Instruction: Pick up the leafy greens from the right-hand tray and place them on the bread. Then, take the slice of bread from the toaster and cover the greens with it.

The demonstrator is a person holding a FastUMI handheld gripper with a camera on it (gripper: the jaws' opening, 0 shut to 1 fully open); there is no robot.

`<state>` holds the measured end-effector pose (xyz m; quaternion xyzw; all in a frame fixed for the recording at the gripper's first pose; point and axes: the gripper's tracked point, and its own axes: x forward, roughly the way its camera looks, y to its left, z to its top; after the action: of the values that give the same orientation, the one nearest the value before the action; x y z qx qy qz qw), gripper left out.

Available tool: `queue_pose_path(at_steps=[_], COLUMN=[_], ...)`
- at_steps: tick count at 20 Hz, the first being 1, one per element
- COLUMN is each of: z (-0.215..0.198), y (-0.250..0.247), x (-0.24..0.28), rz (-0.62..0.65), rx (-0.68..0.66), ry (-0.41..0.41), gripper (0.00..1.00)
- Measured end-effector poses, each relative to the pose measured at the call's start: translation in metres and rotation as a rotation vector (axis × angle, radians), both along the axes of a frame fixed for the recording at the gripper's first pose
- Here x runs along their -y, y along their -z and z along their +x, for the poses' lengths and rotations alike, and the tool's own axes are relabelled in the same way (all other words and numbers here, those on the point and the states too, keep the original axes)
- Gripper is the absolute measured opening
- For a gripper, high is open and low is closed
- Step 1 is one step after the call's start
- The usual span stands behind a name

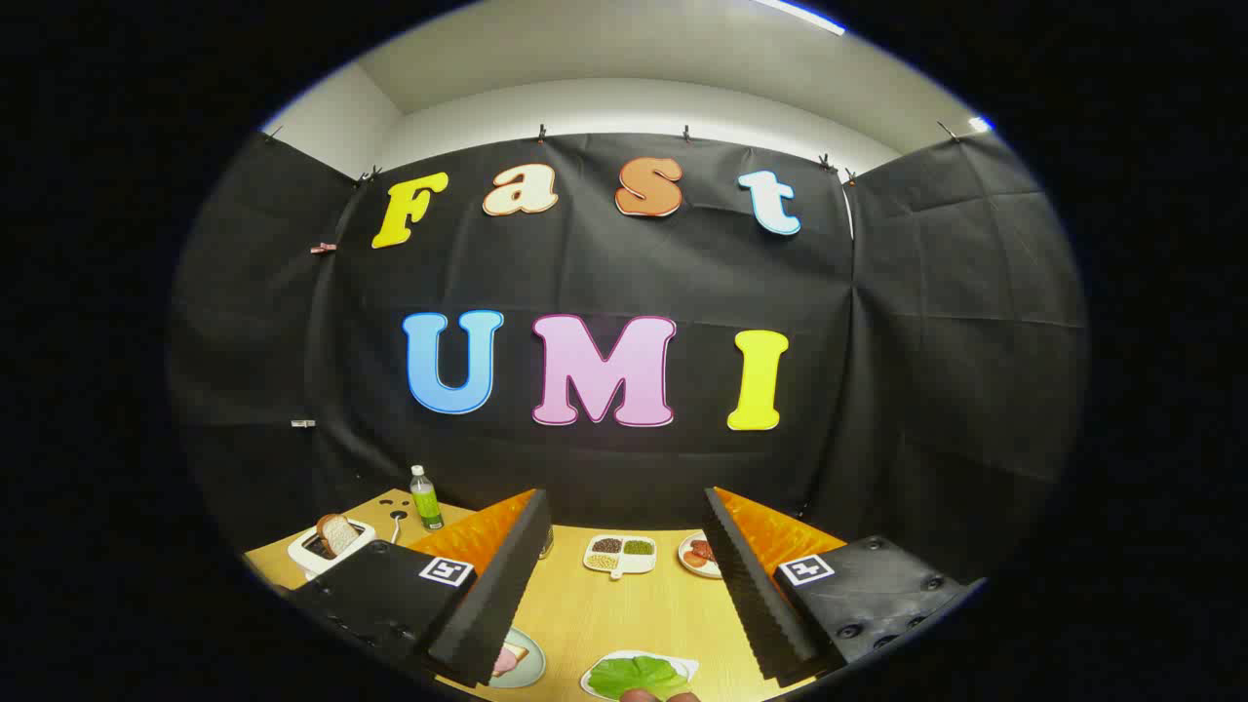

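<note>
My gripper (624, 507) stands open above the wooden table (624, 614), nothing between its fingers. Leafy greens (639, 676) lie on a white tray (688, 666) low between the fingers, close under me. A plate (531, 661) with a bread slice (507, 660) topped with something pink peeks out beside the left finger. A white toaster (327, 548) stands beyond the left finger at the table's far left, with a slice of bread (338, 533) sticking up out of it.
A green bottle (425, 498) stands behind the toaster. A divided white dish (619, 555) of grains lies ahead between the fingers. A small plate (698, 554) with red slices sits by the right finger. Black cloth walls close the booth behind.
</note>
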<state>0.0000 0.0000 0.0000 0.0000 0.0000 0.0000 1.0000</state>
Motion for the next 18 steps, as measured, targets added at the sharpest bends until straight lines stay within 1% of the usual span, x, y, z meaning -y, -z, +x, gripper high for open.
queue_pose_path(at_steps=[7,10,13,18], z=[-0.004,-0.006,-0.007,-0.007], y=[0.01,0.019,0.027,0.041], x=[-0.009,-0.009,-0.005,0.013], rz=[-0.017,0.002,0.034,0.042], rx=[-0.022,-0.045,-0.072,-0.1], ry=[-0.005,0.004,0.028,0.074], gripper=[0.97,0.97,0.97,0.97])
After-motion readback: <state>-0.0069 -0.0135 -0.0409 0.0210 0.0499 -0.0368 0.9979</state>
